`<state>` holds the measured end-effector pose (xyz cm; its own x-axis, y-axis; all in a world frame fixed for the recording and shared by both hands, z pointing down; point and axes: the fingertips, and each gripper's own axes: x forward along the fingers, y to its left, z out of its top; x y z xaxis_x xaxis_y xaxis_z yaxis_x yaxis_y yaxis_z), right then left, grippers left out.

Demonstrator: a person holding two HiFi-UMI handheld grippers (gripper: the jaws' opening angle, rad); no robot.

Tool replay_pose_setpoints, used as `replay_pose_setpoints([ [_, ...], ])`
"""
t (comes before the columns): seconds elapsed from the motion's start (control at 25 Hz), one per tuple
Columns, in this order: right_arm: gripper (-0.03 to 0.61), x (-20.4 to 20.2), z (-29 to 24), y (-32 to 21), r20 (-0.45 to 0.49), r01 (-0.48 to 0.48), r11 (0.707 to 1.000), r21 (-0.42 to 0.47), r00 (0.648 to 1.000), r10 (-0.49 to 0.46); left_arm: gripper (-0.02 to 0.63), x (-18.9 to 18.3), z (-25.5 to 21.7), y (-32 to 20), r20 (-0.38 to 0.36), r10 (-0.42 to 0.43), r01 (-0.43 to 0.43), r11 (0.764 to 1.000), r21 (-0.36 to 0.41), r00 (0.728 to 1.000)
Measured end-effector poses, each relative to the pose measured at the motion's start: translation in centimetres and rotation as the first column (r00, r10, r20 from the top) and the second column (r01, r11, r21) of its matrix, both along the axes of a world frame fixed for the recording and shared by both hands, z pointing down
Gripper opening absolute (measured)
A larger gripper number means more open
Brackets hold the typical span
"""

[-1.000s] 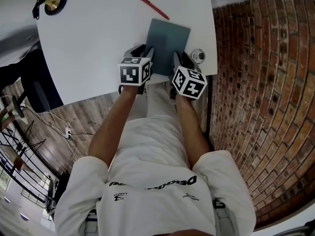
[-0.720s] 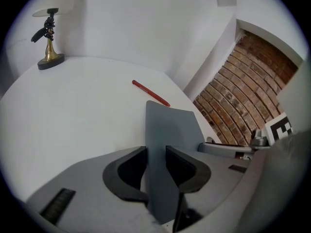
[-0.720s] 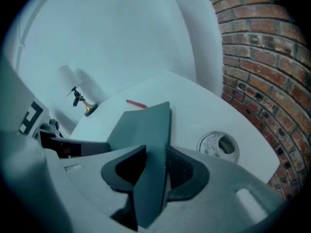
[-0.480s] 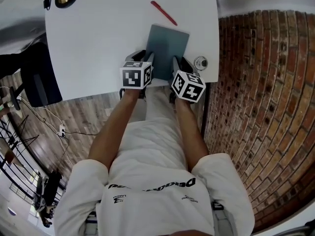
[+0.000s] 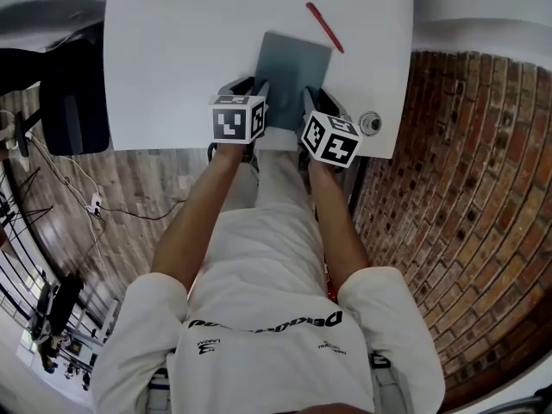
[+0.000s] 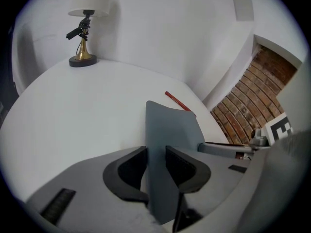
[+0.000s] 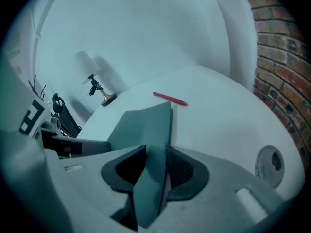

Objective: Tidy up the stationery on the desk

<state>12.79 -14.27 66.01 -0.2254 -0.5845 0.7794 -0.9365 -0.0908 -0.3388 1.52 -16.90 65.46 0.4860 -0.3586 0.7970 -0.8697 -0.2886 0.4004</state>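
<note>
I have the left gripper [image 6: 155, 161] clamped on the near left corner of the grey notebook [image 5: 293, 63] and the right gripper [image 7: 156, 161] on its near right corner. It sits at the near edge of the desk [image 5: 181, 59], with the red pen [image 5: 325, 27] further in. It looks light, thin and slightly bendy, so I judge 2 corner grips right for holding it flat.

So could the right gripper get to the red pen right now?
Probably not yet: the right gripper is clamped on the gray notebook, and the red pen lies beyond its far edge.
</note>
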Motion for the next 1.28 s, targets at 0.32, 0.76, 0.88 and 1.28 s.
replay_pose_setpoints([
  [0.32,0.121,-3.6,0.1,-3.2,-0.005,0.106,0.994,0.016,0.994,-0.106,0.121,-3.8,0.2,-1.9,0.012,-0.088,0.088,0.996,0.006,0.996],
  [0.76,0.121,-8.2,0.0,-6.2,-0.002,0.192,0.981,0.023,0.981,-0.192,0.12,-8.4,0.4,-4.1,0.022,-0.171,0.171,0.985,0.012,0.985],
  [0.88,0.121,-8.7,0.1,-6.6,0.002,0.206,0.978,0.025,0.979,-0.206,0.121,-8.9,0.4,-4.4,0.028,-0.186,0.185,0.983,0.013,0.982],
  [1.28,0.12,-11.8,0.1,-6.0,0.043,0.268,0.963,0.024,0.962,-0.269,0.121,-11.6,0.8,-4.4,0.036,-0.213,0.212,0.977,0.013,0.976],
])
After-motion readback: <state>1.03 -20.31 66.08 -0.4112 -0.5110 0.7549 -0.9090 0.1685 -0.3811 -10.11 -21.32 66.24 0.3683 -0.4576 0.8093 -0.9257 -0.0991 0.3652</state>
